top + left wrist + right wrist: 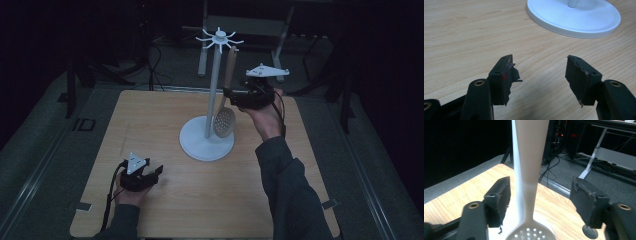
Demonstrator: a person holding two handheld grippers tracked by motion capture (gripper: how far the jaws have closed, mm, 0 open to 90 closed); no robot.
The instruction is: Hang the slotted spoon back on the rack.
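Slotted spoon (pixel 226 112), hung on the white rack (pixel 210 100): we have our right tongs (pixel 230 93) spread wide around its handle, gripping nothing, left tongs (pixel 157 172) open and empty over the desk (pixel 150 115); we judge release in hand, next drawing straight back without knocking it.

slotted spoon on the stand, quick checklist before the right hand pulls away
1. Slotted spoon hangs from the hook at the top of the stand: ok.
2. Right claw open, pads clear of the handle: ok.
3. Handle out from between the jaws: not ok, it is between them.
4. Spoon hanging still: cannot tell.
5. Left claw open, empty, low over the table: ok.
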